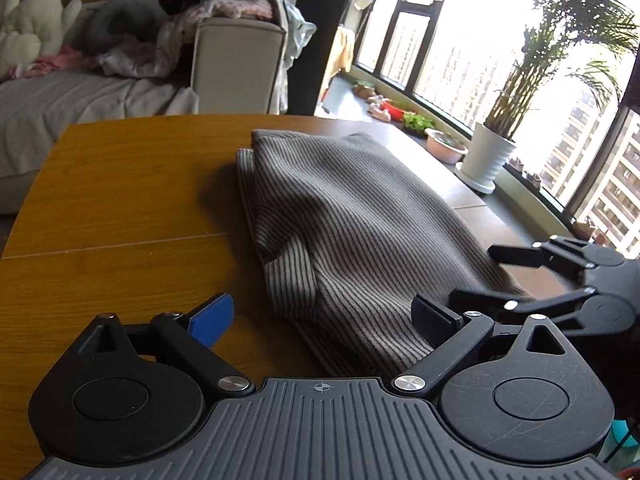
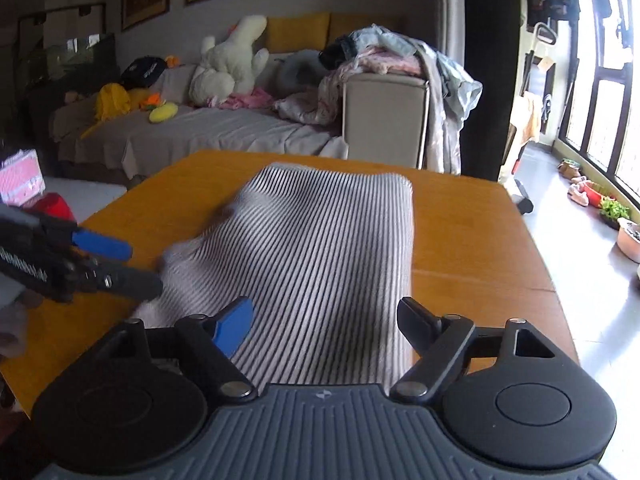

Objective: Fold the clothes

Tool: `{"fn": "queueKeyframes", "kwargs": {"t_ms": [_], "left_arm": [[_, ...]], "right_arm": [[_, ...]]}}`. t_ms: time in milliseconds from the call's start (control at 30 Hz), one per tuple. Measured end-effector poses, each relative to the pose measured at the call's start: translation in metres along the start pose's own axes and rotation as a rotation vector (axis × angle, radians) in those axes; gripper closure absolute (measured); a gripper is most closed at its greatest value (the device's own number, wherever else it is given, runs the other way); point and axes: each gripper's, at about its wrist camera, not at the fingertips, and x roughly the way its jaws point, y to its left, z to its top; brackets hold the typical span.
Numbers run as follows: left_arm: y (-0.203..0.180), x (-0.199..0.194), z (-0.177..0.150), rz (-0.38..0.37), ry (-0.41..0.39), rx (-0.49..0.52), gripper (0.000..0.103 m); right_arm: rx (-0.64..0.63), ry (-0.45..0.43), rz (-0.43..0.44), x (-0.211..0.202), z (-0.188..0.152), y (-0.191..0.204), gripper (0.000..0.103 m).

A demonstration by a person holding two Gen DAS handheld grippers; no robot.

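The striped garment (image 2: 320, 256) is lying folded on the wooden surface (image 2: 472, 232), its grey-and-dark ribs running away from us toward a rounded far edge. One side is bunching into a soft fold (image 1: 296, 264), and that part is looking blurred in the right wrist view. In the left wrist view the garment (image 1: 360, 224) is sitting toward the window side of the surface (image 1: 120, 208).

We are holding our right tool (image 2: 326, 326) low over the near end of the cloth, its blue and black fingers standing apart with nothing clamped between them; the fabric is showing through the gap. Our left tool (image 1: 322, 320) is also standing apart, the blue finger over bare wood, the black one over the garment's near corner, gripping nothing. Each tool is appearing at the edge of the other's view, just beside the cloth.

Beyond the surface, a sofa (image 2: 224, 128) is carrying a white plush toy (image 2: 232, 64) and a heap of clothes (image 2: 384, 56). A potted palm (image 1: 492, 152) is standing by the window (image 1: 472, 40).
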Motion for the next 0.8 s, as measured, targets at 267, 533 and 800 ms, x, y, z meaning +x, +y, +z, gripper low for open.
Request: {"fn": "queueKeyframes", "kwargs": {"t_ms": [267, 533, 800], "left_arm": [[-0.019, 0.01, -0.004, -0.091, 0.036, 0.025, 0.005], [-0.015, 0.019, -0.026, -0.025, 0.077, 0.052, 0.006], [-0.007, -0.003, -0.024, 0.063, 0.044, 0.058, 0.004]], "right_arm": [[0.039, -0.023, 0.014, -0.017, -0.012, -0.012, 0.017], [0.06, -0.014, 0.013, -0.036, -0.028, -0.025, 0.009], [-0.101, -0.082, 0.046, -0.062, -0.01, -0.007, 0.008]]}}
